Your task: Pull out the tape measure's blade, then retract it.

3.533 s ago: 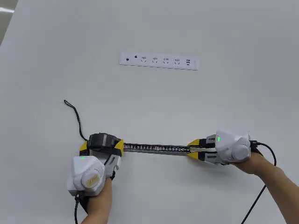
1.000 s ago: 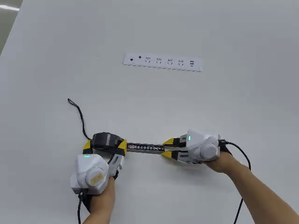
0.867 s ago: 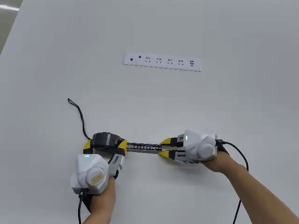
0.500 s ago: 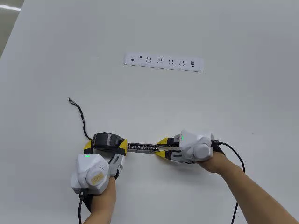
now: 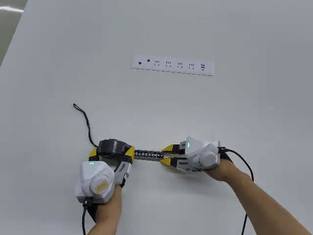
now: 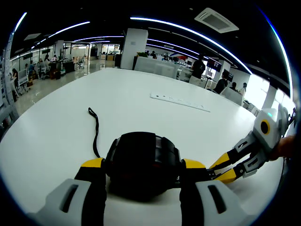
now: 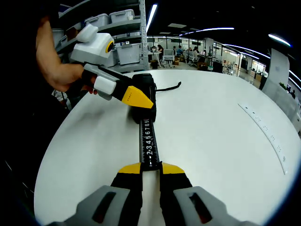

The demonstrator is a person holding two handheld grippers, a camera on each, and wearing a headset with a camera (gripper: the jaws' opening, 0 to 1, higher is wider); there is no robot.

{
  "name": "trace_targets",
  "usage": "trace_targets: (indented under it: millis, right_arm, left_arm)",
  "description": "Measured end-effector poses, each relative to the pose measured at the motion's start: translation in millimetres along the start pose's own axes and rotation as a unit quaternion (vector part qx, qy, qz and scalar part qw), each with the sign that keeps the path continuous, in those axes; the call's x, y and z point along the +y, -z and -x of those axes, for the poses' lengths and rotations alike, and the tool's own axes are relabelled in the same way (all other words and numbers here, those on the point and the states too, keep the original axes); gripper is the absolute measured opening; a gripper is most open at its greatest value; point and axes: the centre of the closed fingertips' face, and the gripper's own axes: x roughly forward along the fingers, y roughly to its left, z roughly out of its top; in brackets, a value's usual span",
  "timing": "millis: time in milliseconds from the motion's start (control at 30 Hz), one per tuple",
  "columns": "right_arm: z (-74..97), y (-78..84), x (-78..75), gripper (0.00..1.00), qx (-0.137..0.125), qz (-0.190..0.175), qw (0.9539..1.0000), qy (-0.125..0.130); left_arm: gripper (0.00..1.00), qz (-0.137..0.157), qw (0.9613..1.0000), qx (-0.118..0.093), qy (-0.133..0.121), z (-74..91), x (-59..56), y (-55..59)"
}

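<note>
The broad white counter (image 5: 244, 112) carries a long white plastic power strip (image 5: 173, 65), well beyond the work. Nearer the person, the left gripper (image 5: 111, 152) is clamped around the black rounded tape measure case (image 5: 111, 146), one yellow-tipped jaw on each side, with the case resting on the counter. The right gripper (image 5: 166, 154) pinches the narrow dark numbered blade (image 5: 148, 154), apparently at its tip, though the jaws hide the end. A short stretch of blade lies exposed between the two grippers. A thin black wrist cord (image 5: 84, 122) trails from the case across the counter.
</note>
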Motion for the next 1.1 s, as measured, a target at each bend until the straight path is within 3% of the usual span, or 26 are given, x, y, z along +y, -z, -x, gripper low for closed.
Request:
trace_targets:
  millis: [1100]
  right_arm:
    - [-29.5, -25.0, 4.5, 0.11, -0.015, 0.012, 0.9998, -0.007]
  left_arm:
    - [0.60, 0.012, 0.9999, 0.006, 0.011, 0.8, 0.6, -1.5]
